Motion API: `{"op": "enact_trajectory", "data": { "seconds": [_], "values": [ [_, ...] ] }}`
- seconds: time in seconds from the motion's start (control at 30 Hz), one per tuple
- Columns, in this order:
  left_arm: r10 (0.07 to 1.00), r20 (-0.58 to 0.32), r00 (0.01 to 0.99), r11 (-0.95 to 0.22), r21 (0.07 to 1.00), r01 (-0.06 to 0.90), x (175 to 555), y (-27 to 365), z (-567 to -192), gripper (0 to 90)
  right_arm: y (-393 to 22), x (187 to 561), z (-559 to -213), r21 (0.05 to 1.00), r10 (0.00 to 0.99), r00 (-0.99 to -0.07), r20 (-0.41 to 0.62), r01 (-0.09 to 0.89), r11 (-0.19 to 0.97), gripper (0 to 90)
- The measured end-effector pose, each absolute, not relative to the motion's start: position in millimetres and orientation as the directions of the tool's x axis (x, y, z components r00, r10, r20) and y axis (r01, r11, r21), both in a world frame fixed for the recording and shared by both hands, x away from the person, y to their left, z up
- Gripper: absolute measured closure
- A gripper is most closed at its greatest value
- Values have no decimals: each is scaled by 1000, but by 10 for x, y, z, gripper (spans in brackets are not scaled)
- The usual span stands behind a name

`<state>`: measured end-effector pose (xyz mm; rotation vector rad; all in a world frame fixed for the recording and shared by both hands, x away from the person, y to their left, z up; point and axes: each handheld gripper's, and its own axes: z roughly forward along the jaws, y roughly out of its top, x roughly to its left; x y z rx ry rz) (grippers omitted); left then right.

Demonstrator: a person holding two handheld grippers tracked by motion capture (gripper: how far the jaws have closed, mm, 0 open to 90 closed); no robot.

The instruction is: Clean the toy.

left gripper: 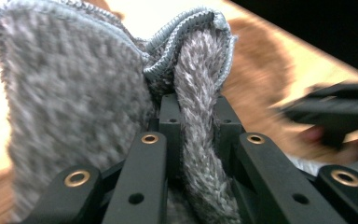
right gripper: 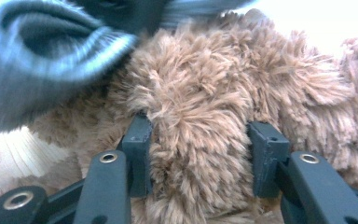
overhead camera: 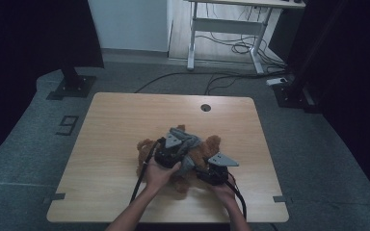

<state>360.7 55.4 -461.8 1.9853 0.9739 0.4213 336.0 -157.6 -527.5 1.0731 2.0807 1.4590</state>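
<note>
A brown plush bear (overhead camera: 211, 146) lies at the middle of the wooden table (overhead camera: 115, 125), partly covered by a grey knitted garment (overhead camera: 185, 136). My left gripper (overhead camera: 182, 143) is over the bear's left part. In the left gripper view my left gripper (left gripper: 198, 114) is shut on a fold of the grey knit (left gripper: 74, 93), which bunches up between the jaws. My right gripper (overhead camera: 207, 166) sits at the bear's near right side. In the right gripper view my right gripper (right gripper: 200, 140) is shut on a furry limb of the bear (right gripper: 200, 93). The grey garment (right gripper: 42, 70) is blurred at upper left.
A round cable hole (overhead camera: 205, 107) is in the table's far edge. Bare wood lies to the left and right of the bear. Beyond the table stand a white desk frame (overhead camera: 221, 29), floor cables (overhead camera: 231, 74) and two black stand bases (overhead camera: 72, 86).
</note>
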Motion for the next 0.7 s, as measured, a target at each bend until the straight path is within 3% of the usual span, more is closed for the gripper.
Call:
{"op": "enact_trajectory", "data": {
  "seconds": [0.07,0.2,0.33,0.7],
  "values": [
    [782,-81,617,-307,813,495,3616,765,-4653,784,-1587,3366,-5279,915,761,-637,123,369,161,519],
    [789,-191,584,-186,832,523,3601,1222,-4611,783,-1583,3362,-5281,916,754,-646,120,364,166,519],
    [824,-211,525,-128,834,537,3590,1608,-4561,783,-1583,3364,-5286,917,758,-641,123,365,160,520],
    [862,-246,442,-101,773,626,3585,2045,-4935,781,-1582,3366,-5295,919,761,-637,127,365,152,522]
  ]
}}
